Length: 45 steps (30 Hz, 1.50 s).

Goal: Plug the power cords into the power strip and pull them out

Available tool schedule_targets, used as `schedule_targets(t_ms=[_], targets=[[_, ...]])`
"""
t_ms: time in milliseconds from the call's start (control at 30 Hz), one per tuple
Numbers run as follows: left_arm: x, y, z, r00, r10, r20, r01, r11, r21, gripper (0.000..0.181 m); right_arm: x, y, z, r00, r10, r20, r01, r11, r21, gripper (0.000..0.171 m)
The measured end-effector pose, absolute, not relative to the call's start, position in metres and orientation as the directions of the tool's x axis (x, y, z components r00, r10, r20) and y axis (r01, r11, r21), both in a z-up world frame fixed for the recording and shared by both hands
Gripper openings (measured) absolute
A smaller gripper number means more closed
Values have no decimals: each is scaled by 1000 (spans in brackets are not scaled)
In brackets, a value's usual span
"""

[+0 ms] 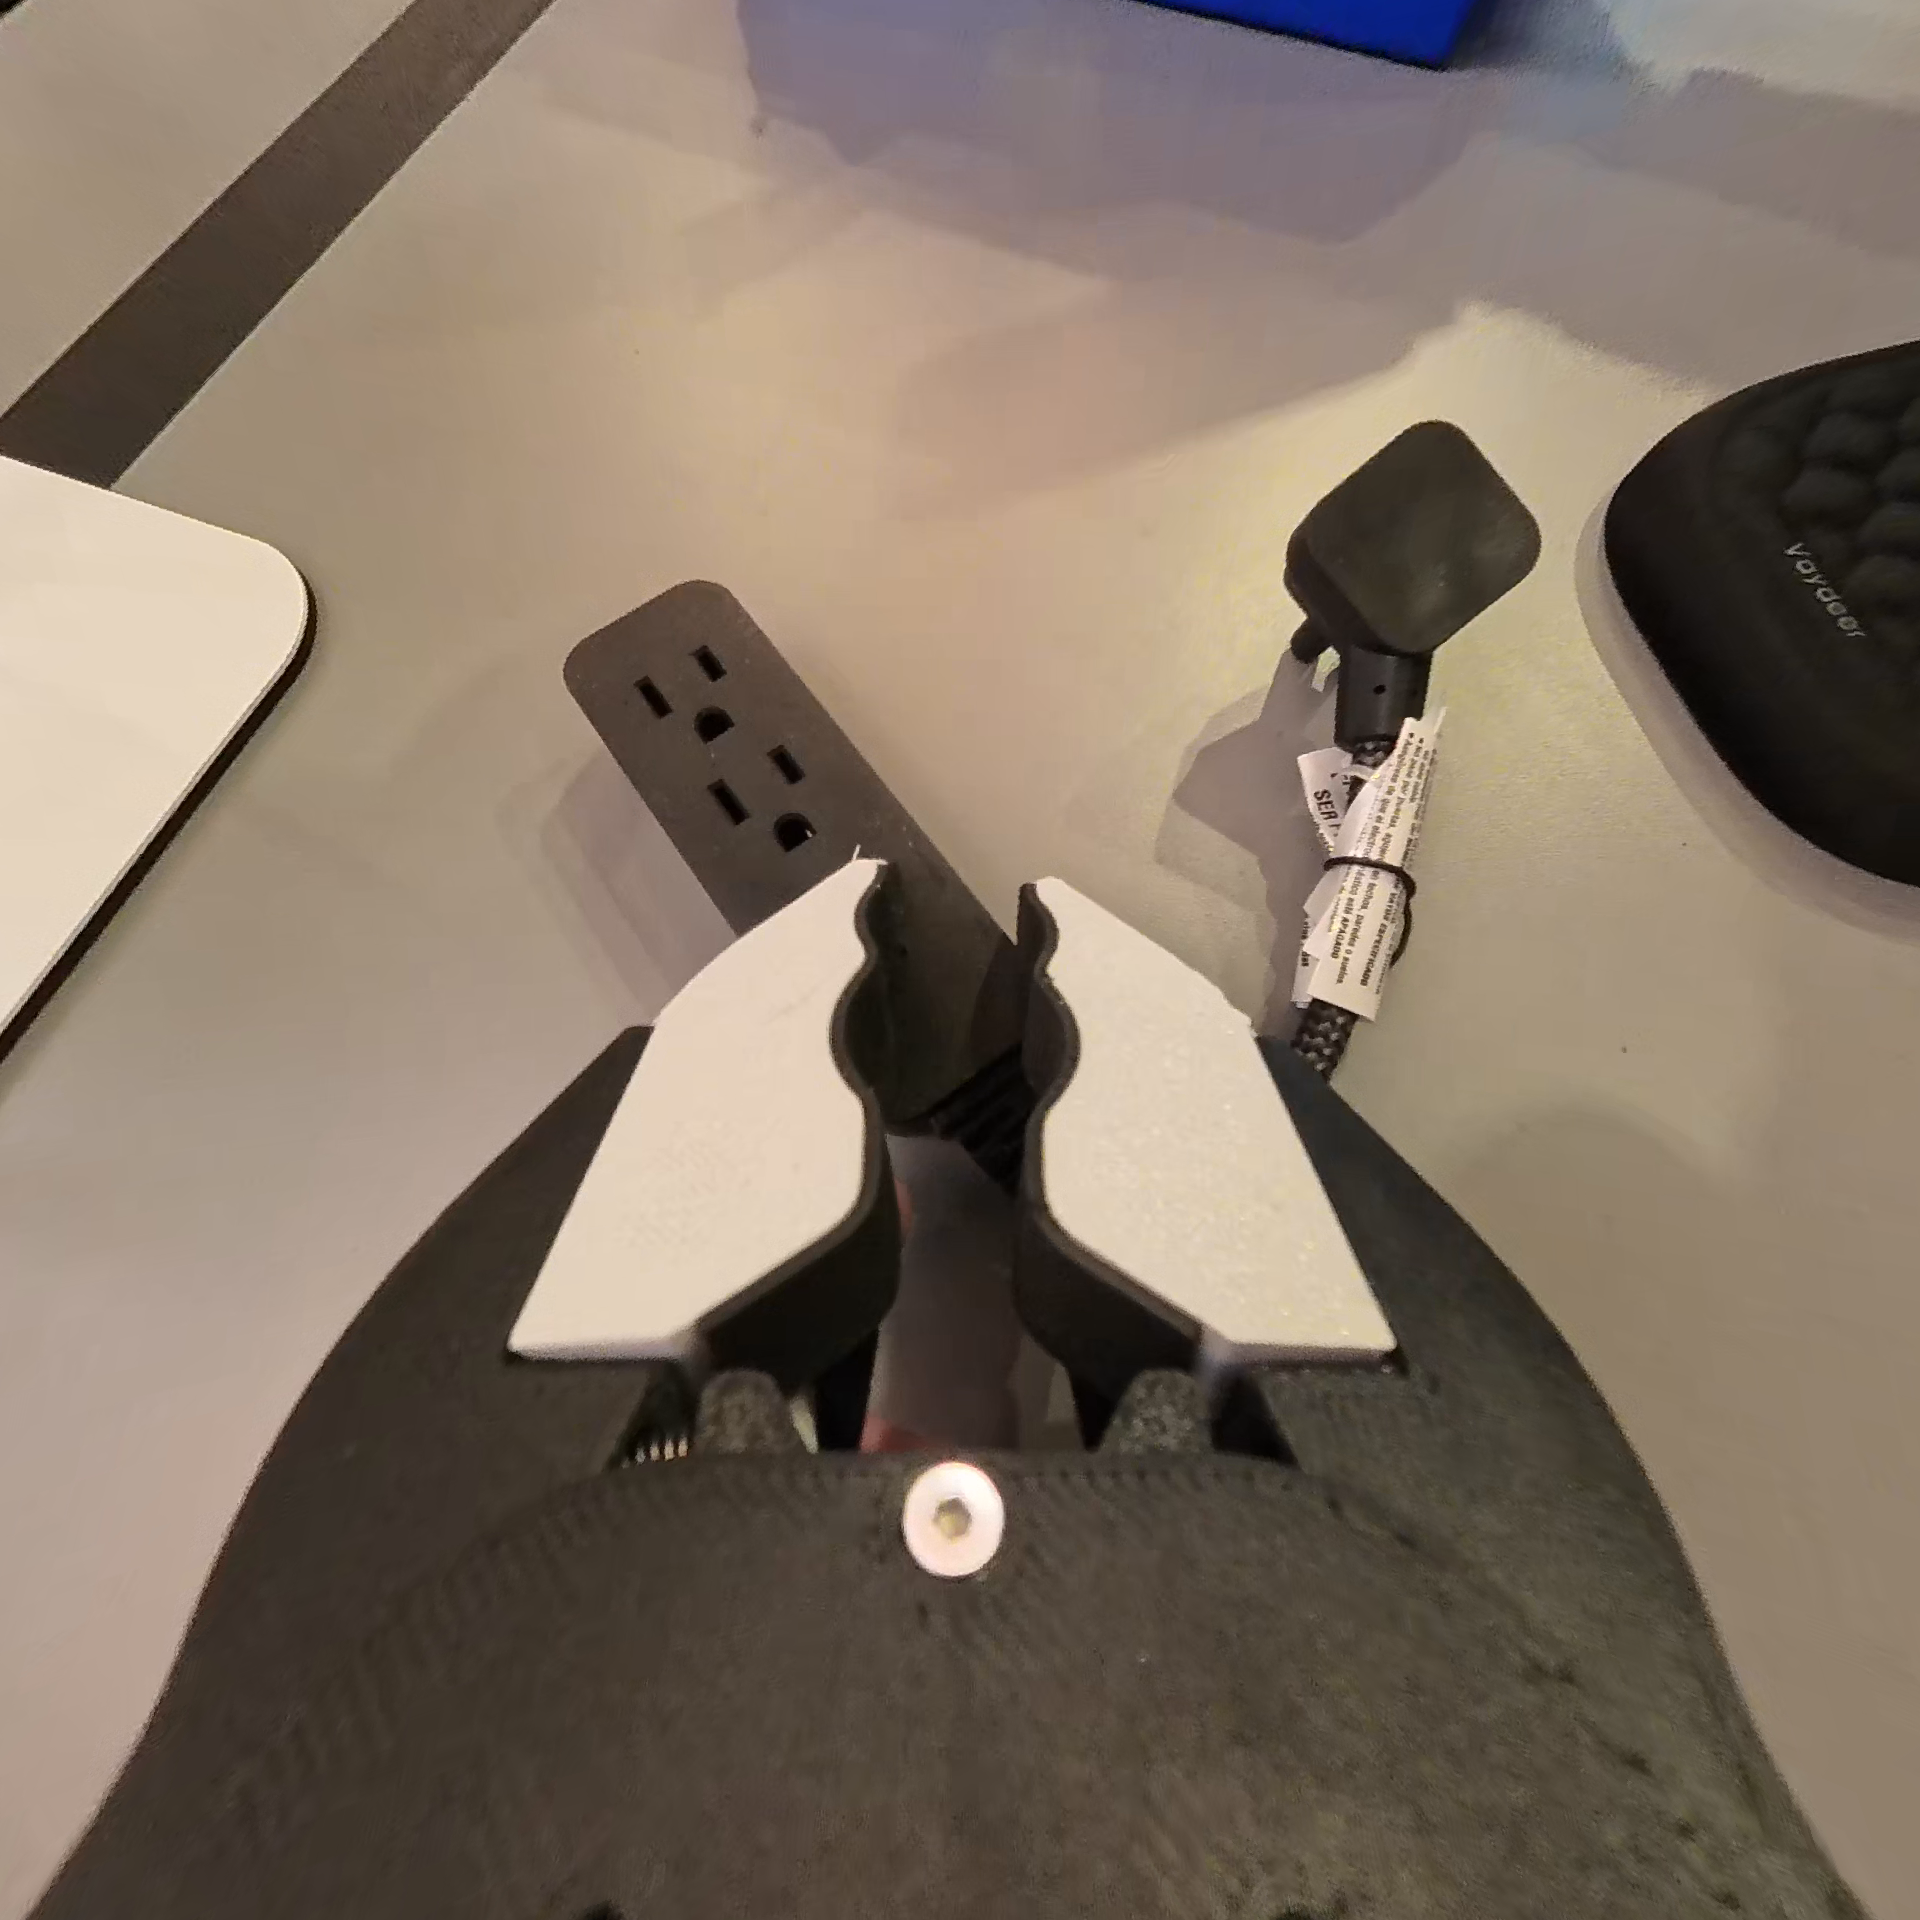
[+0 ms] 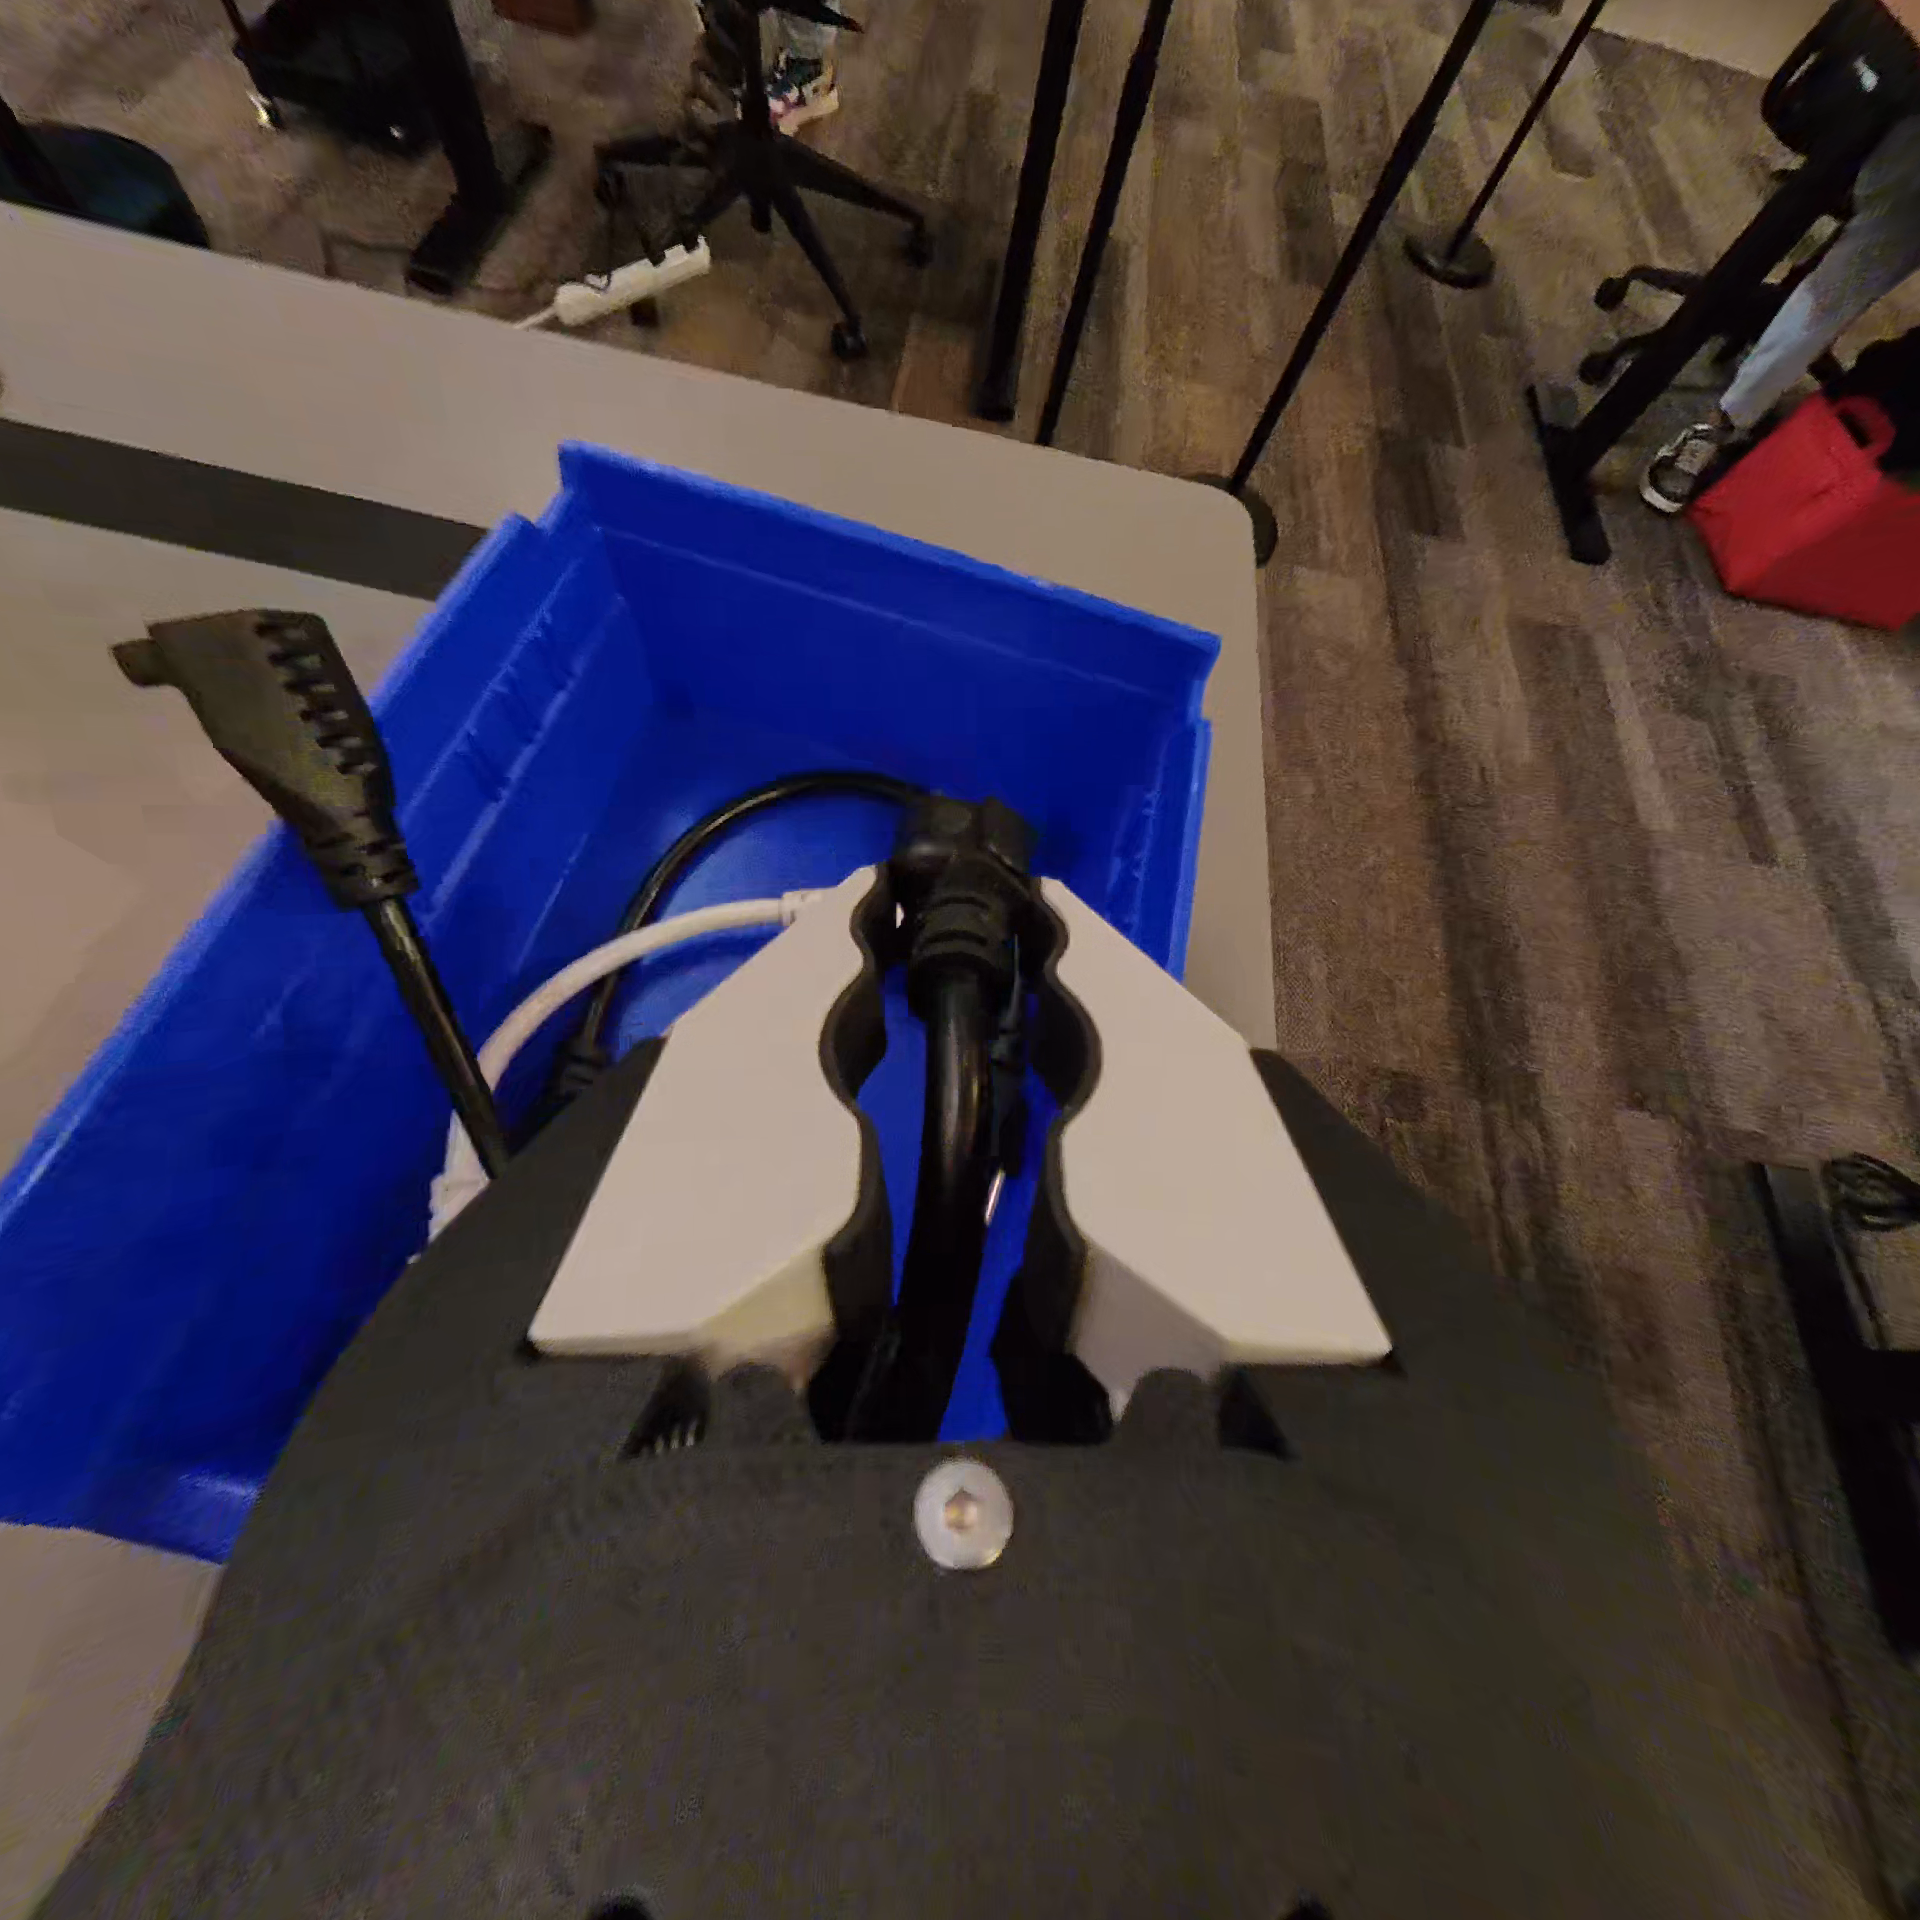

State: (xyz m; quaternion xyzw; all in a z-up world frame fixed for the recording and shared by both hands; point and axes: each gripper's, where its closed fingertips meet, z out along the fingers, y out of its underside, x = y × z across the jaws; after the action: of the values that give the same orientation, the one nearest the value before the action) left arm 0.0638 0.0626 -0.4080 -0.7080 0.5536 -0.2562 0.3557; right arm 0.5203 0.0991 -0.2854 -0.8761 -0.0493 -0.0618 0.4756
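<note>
Power strip and cords, both grippers engaged.
Left gripper (image 1: 951, 899) clamps the near end of the black power strip (image 1: 727, 748) on the table (image 1: 935, 416); right gripper (image 2: 961, 894), over the blue bin (image 2: 883, 623), seemingly pinches a black cord plug (image 2: 961, 862).

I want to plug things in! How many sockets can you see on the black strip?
2 on the flat black power strip: far socket, near socket. The left hand-held gripper may hide more.

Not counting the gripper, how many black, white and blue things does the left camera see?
Black: 3 (power strip, plug, wrist rest)
White: 1 (board)
Blue: 1 (bin)
Total: 5
</note>
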Motion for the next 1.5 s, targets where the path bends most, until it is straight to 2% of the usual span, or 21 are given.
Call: schedule_targets(t_ms=[67, 167, 267, 333, 400, 467, 500, 567, 633, 733, 867, 1000, 1067, 1167, 1333, 1500], targets=[[64, 62, -408, 255, -966, -31, -602, -133, -788, 23, 513, 97, -305, 985, 52, 165, 164, -593, -788, 21], [64, 62, -408, 254, -967, -27, -601, -136, -788, 23, 515, 88, -332, 946, 78, 316, 279, -694, -664, 22], [64, 62, -408, 253, -967, -28, -601, -134, -788, 23, 509, 72, -372, 918, 177, 355, 340, -813, -473, 22], [64, 62, -408, 252, -967, -28, -602, -134, -788, 24, 515, 65, -382, 858, 239, 454, 418, -840, -347, 26], [64, 62, -408, 251, -968, -27, -601, -134, -788, 24, 514, 58, -387, 818, 317, 480, 466, -854, -232, 50], [64, 62, -408, 250, -968, -24, -601, -136, -788, 24, 512, 60, -380, 779, 367, 508, 519, -832, -195, 61], [64, 62, -408, 250, -968, -22, -600, -137, -788, 24, 512, 61, -375, 762, 385, 520, 535, -827, -172, 73], [64, 62, -408, 249, -968, -24, -601, -135, -788, 24, 506, 65, -366, 775, 406, 484, 548, -814, -195, 89], [64, 62, -408, 249, -968, -31, -603, -130, -787, 24, 505, 68, -349, 778, 392, 491, 545, -811, -215, 95], [64, 61, -409, 248, -968, -47, -608, -118, -785, 25, 478, 74, -311, 723, 409, 556, 625, -731, -274, 85], [65, 61, -408, 248, -969, -15, -599, -141, -788, 25, 350, 62, -286, 652, 618, 440, 757, -489, -434, 74], [66, 56, -407, 238, -971, 11, -614, -159, -773, 35, 220, 26, -304, 482, 814, 325, 818, -285, -500, 67], [67, 52, -406, 219, -975, 23, -640, -162, -751, 44, 174, 11, -320, 405, 867, 291, 839, -226, -494, 62], [64, 49, -407, 171, -984, -48, -703, -87, -705, 47, 115, -5, -340, 321, 920, 223, 834, -164, -527, 55], [43, 65, -404, 227, -974, -4, -666, -152, -731, 52, 69, -10, -374, 267, 947, 177, 854, -147, -500, 51], [26, 92, -388, 298, -952, -74, -626, -136, -768, 50, 47, -7, -403, 240, 961, 135, 880, -157, -448, 39]])
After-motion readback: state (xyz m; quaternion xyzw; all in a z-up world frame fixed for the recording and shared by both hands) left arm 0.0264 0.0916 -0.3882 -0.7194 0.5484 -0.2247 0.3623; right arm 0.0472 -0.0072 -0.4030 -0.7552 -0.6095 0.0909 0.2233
